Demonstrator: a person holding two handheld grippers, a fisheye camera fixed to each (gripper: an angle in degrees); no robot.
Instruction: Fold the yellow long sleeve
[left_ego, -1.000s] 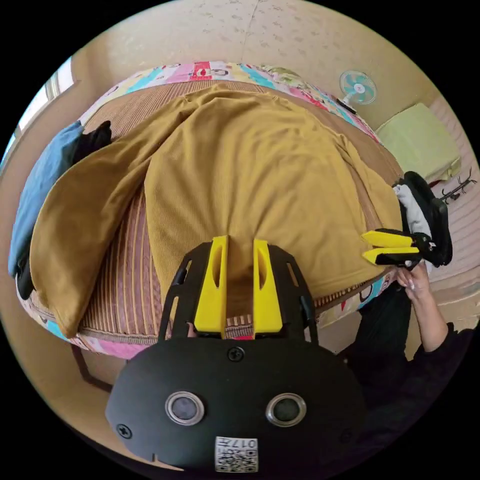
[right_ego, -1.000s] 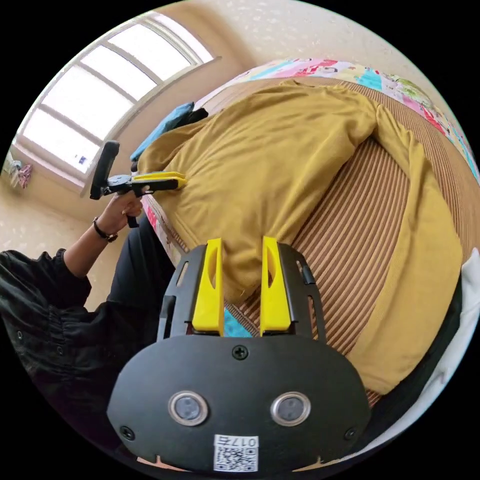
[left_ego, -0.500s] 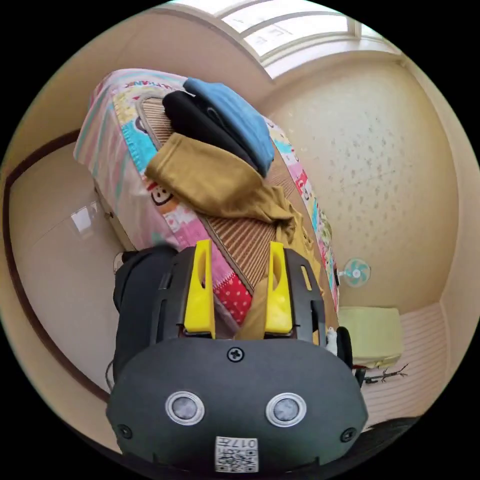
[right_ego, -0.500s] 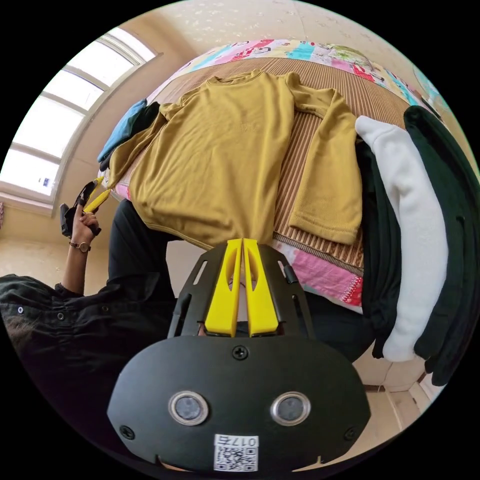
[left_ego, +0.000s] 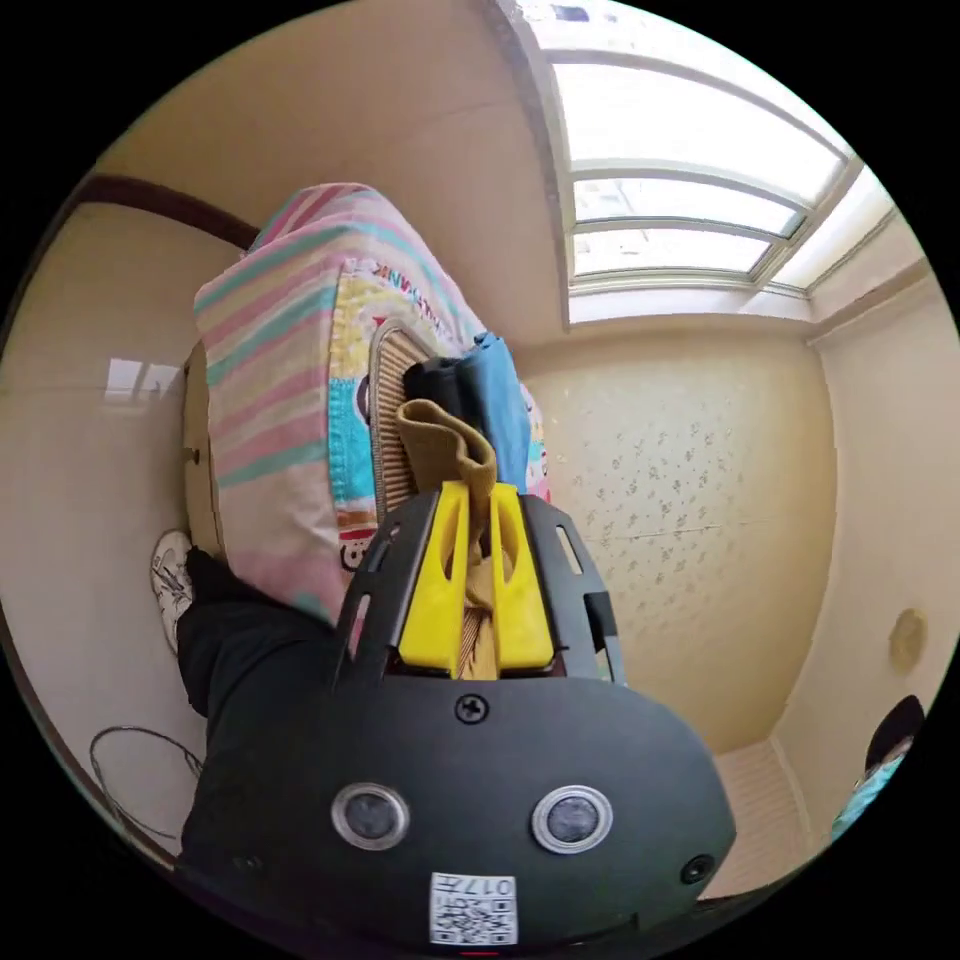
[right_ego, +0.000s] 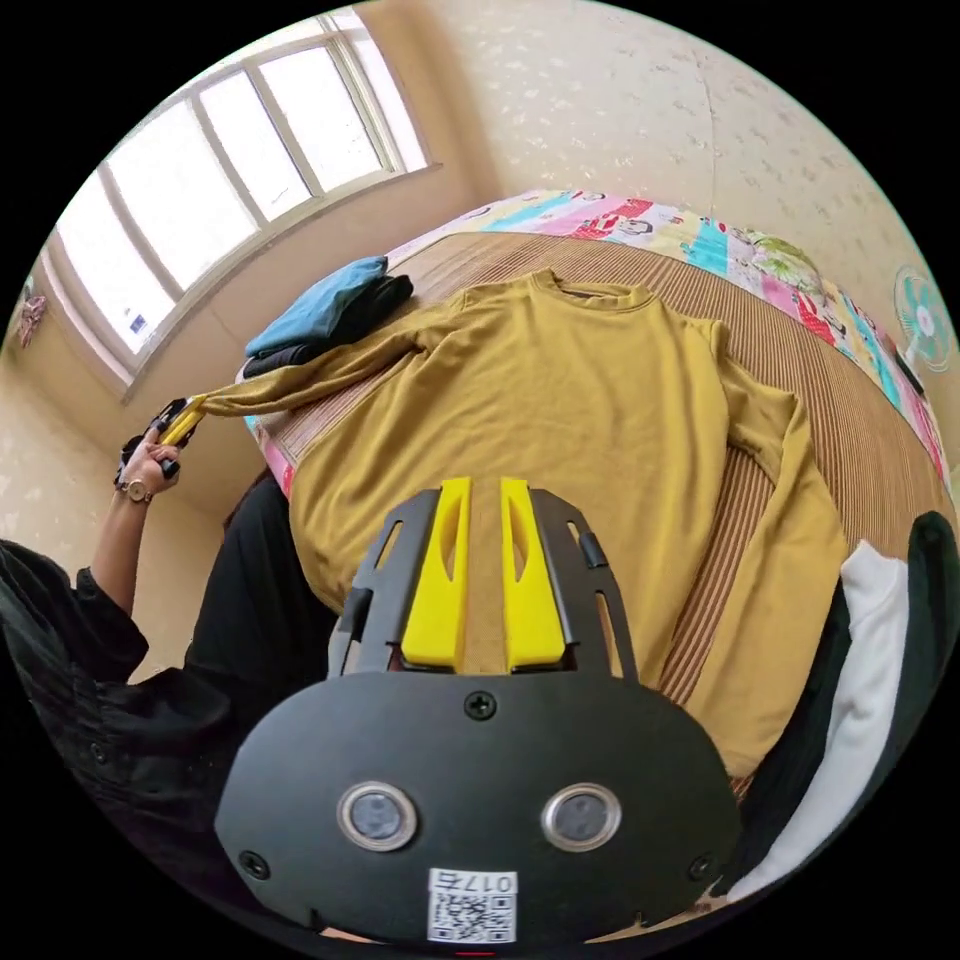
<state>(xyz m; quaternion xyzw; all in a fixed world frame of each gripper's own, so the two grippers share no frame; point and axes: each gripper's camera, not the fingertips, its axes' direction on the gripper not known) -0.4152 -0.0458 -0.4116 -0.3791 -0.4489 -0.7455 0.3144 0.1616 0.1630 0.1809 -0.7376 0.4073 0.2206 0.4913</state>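
Note:
The yellow long sleeve (right_ego: 560, 400) lies flat, front up, on the striped bed mat (right_ego: 850, 400), neck at the far side. In the right gripper view a hand (right_ego: 150, 465) holds my left gripper (right_ego: 185, 420) off the bed's left edge, with one sleeve (right_ego: 300, 375) stretched taut to it. In the left gripper view my left gripper (left_ego: 478, 500) is shut on that sleeve's cuff (left_ego: 440, 440). My right gripper (right_ego: 485, 490) hovers over the shirt's near hem, jaws a narrow gap apart, the fabric under them unpuckered. The other sleeve (right_ego: 790, 520) lies along the body.
Folded blue (right_ego: 320, 305) and black (right_ego: 370, 300) clothes sit at the bed's far left corner. White (right_ego: 870, 640) and dark green (right_ego: 930, 580) garments lie at the right. A colourful quilt (left_ego: 290, 330) hangs over the bed's side. The person's dark-clothed body (right_ego: 150, 700) stands at the near edge.
My left gripper has closed on the sleeve cuff and pulled the sleeve out taut past the bed's edge. My right gripper's jaws have parted slightly and now sit over the shirt's hem.

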